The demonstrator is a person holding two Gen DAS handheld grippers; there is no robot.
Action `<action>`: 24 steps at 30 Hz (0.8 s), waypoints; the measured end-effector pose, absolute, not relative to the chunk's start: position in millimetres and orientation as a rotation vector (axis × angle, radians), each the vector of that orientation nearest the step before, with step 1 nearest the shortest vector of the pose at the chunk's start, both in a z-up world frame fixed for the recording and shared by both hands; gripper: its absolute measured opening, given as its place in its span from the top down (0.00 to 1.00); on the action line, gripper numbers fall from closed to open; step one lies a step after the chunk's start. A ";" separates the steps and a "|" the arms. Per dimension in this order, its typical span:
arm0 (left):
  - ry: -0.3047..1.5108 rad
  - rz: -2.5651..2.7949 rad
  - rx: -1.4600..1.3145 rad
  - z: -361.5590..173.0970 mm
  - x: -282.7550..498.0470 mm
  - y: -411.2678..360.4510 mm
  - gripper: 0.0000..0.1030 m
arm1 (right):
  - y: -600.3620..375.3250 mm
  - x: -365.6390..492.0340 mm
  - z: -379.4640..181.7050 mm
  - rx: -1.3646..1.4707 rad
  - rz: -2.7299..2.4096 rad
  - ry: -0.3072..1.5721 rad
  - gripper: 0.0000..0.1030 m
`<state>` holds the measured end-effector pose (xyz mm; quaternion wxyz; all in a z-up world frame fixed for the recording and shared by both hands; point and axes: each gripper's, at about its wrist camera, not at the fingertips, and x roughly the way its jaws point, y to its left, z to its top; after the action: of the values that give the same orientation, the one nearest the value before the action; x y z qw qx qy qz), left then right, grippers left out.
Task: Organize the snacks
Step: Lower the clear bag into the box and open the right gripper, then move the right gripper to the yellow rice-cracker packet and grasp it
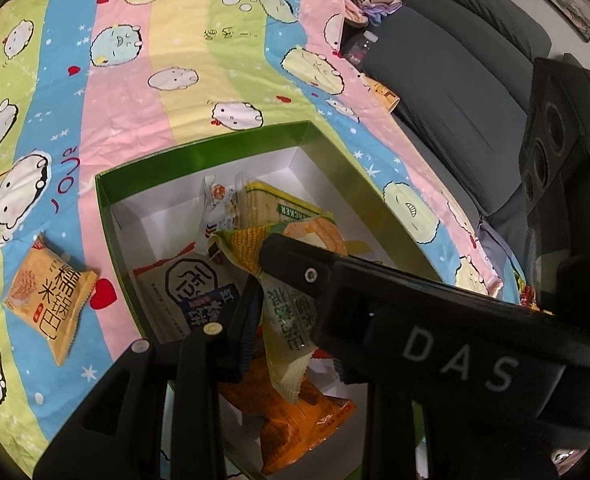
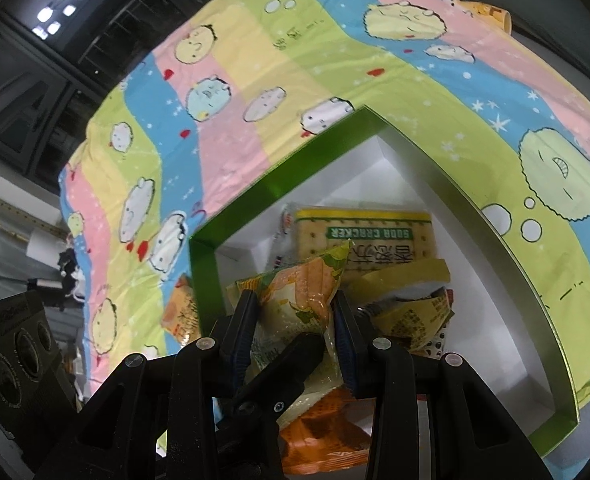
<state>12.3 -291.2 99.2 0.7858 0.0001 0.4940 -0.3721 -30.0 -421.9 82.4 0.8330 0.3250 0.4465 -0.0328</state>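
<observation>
My left gripper [image 1: 255,276] and right gripper [image 2: 295,312] both clamp one corn snack packet [image 2: 299,300] above the green box [image 2: 255,196], its long axis running away from me. The box sits on a cartoon-print striped cloth [image 1: 155,80], a grey sofa [image 1: 455,80] beyond; one rice-cake packet [image 1: 47,296] lies outside.

**Camera setup: two wrist views over one box**

Left wrist: looks steeply down along its fingers, close over the box [image 1: 199,156], cloth [image 1: 135,92] beyond, sofa [image 1: 455,92] at right.
Right wrist: same steep, close look into the box [image 2: 279,184]. Shared: box, packets inside, cloth [image 2: 255,64].
</observation>
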 end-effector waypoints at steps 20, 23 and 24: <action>0.972 -0.736 -0.035 125.3 12.1 -243.2 0.39 | -419.7 -39.1 100.6 0.618 -0.165 0.876 0.41; 0.937 -0.689 -0.068 133.5 13.2 -214.7 0.26 | -409.0 -40.6 111.2 0.575 -0.151 0.840 0.34; 0.929 -0.668 -0.079 135.4 13.5 -203.8 0.25 | -405.3 -41.1 114.0 0.564 -0.146 0.830 0.29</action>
<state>13.5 -203.8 135.4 0.8400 -0.0374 0.4395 -0.3161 -41.1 -405.3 114.0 0.8743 0.2699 0.3972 -0.0698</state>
